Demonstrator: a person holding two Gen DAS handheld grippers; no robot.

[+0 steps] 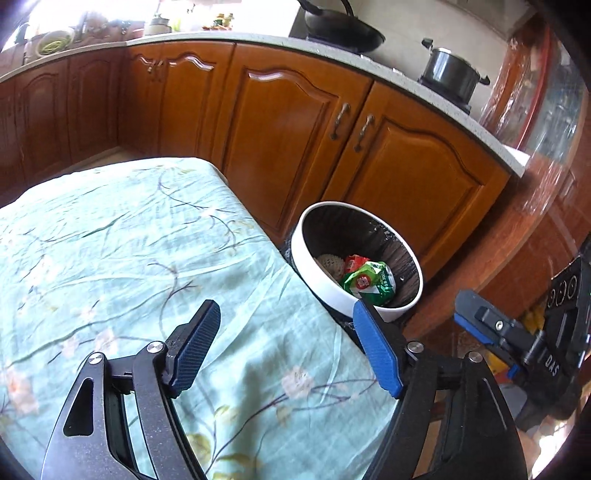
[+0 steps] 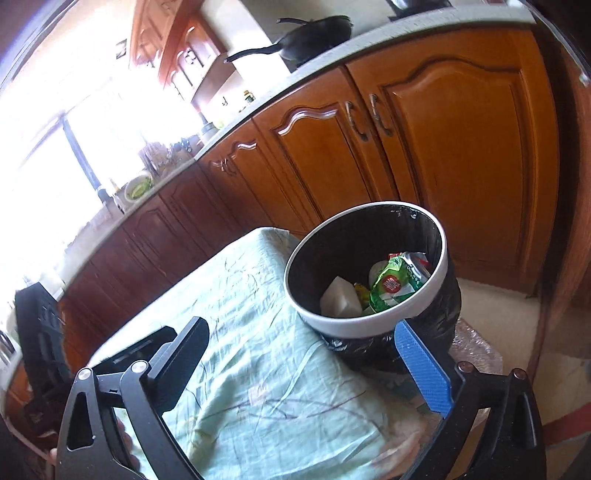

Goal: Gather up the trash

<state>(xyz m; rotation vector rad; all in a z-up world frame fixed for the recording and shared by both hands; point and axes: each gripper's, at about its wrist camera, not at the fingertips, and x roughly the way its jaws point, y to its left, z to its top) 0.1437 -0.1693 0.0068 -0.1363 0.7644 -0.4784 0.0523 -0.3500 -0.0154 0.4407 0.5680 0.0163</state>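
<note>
A white-rimmed trash bin (image 1: pixel 312 269) with a black liner stands on the floor by the table's right edge; it also shows in the right wrist view (image 2: pixel 347 326). Inside lie a green crumpled wrapper (image 1: pixel 369 282) (image 2: pixel 391 284), a red packet (image 1: pixel 355 263), a white net-like piece (image 1: pixel 328 264) and a white paper piece (image 2: pixel 340 299). My left gripper (image 1: pixel 286 345) is open and empty above the tablecloth, left of the bin. My right gripper (image 2: pixel 306 362) is open and empty just before the bin. The right gripper's body (image 1: pixel 517 339) shows at the right in the left wrist view.
The table wears a pale green floral cloth (image 1: pixel 129 258) (image 2: pixel 258 369). Wooden kitchen cabinets (image 1: pixel 295 122) (image 2: pixel 443 129) stand behind, with a wok (image 1: pixel 343 29) and a pot (image 1: pixel 450 72) on the counter. A wooden wall (image 1: pixel 535 221) is at the right.
</note>
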